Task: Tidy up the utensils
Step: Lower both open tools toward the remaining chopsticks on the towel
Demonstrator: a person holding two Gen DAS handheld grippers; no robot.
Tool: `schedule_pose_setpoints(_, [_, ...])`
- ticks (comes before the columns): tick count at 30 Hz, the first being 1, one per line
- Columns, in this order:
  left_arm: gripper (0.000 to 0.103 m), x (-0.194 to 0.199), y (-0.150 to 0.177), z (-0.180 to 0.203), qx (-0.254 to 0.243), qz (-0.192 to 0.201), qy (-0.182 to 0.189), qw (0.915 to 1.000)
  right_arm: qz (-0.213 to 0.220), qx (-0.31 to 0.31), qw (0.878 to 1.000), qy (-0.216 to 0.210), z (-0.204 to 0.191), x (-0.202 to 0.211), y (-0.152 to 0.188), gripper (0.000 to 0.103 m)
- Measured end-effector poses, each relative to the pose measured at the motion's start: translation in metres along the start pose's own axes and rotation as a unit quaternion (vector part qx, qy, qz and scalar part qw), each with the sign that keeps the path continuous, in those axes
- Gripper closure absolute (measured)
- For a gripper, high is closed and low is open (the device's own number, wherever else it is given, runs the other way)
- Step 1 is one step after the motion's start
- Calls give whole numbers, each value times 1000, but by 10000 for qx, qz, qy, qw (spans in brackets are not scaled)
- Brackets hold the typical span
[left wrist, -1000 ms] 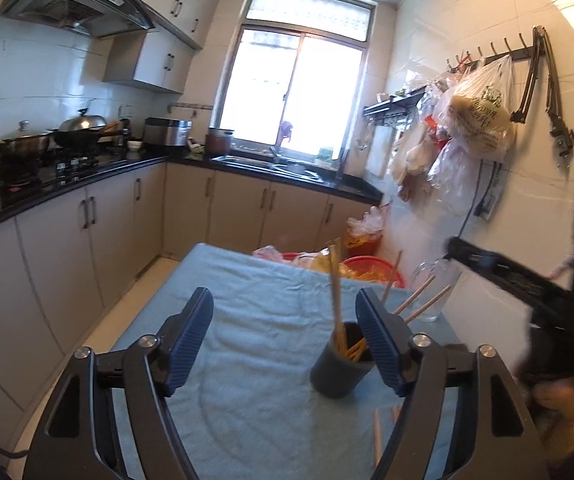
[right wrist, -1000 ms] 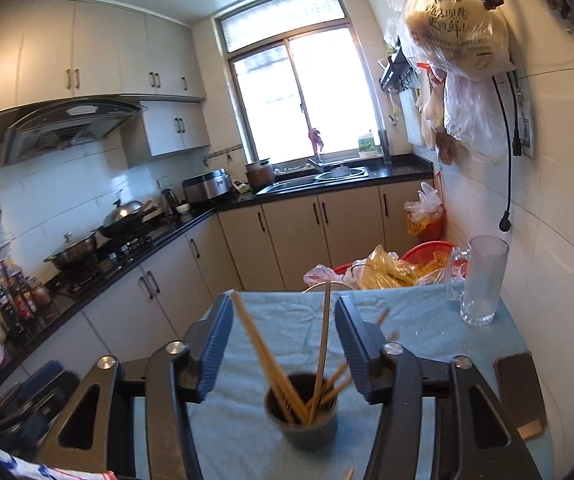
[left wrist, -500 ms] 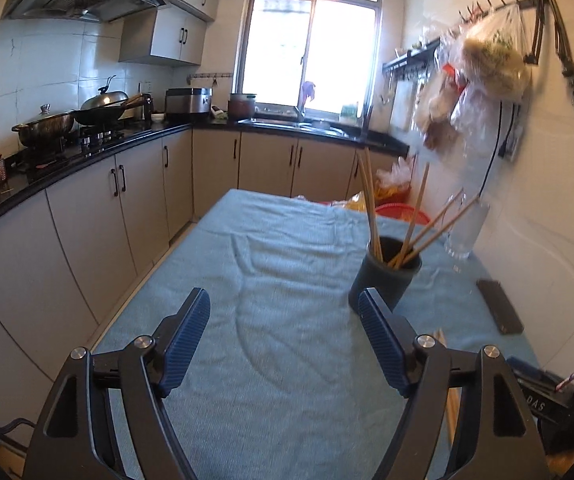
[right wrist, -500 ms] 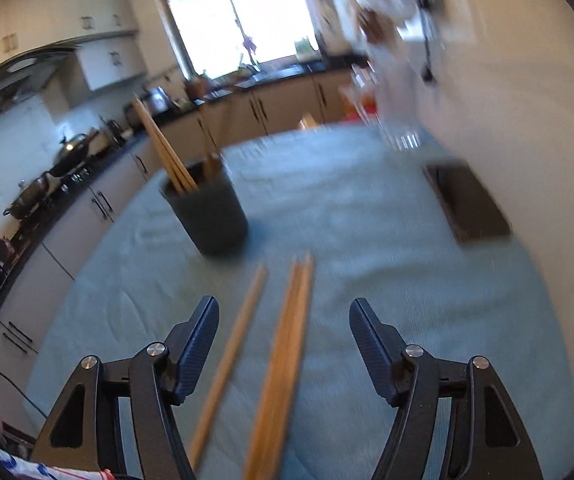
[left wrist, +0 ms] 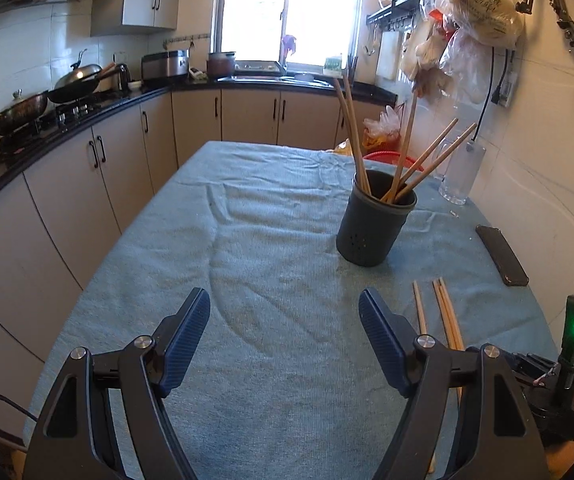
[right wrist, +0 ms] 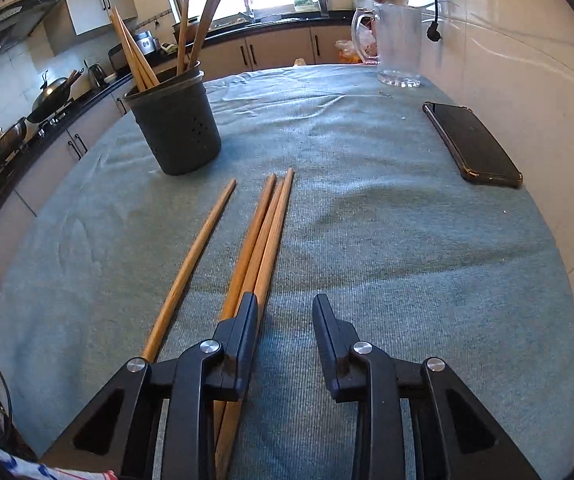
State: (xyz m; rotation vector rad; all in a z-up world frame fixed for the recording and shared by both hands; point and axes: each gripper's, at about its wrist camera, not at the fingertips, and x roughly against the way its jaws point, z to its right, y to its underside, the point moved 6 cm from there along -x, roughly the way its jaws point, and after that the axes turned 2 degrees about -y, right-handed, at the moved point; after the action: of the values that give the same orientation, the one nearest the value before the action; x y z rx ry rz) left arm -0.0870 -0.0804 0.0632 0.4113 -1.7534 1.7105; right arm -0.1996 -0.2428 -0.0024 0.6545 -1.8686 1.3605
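Observation:
A dark utensil holder (left wrist: 375, 224) stands on the blue cloth with several wooden chopsticks upright in it. Loose chopsticks (right wrist: 265, 232) lie side by side on the cloth in front of the holder (right wrist: 175, 124), and a single chopstick (right wrist: 199, 252) lies apart to their left. My right gripper (right wrist: 285, 308) is low over the cloth with its jaws closing; only bare cloth lies between them. The bundle runs under its left finger (right wrist: 247, 320). My left gripper (left wrist: 285, 312) hangs open and empty over the cloth, left of the chopsticks (left wrist: 445, 312).
A black phone (right wrist: 471, 144) lies near the table's right edge by the tiled wall. A glass mug (right wrist: 399, 48) stands at the far right corner. Kitchen cabinets and a stove with pots run along the left.
My right gripper dropped from above the holder down to the loose chopsticks, and its jaws narrowed. My left gripper sank and tilted down toward the cloth, staying open.

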Motion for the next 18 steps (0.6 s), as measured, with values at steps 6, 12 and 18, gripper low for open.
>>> schedule_pose_setpoints(6, [27, -15, 6, 8, -64, -237, 99, 9997, -53, 118, 9999, 111, -8, -8, -7, 72])
schedule_pose_setpoints(12, [27, -19, 10, 16, -198, -319, 120, 9992, -120, 284, 9989, 356, -14, -13, -8, 76])
schedule_pose_setpoints(18, [27, -30, 20, 36, -429, -591, 360, 9967, -133, -366, 9975, 596, 33, -1, -10, 77])
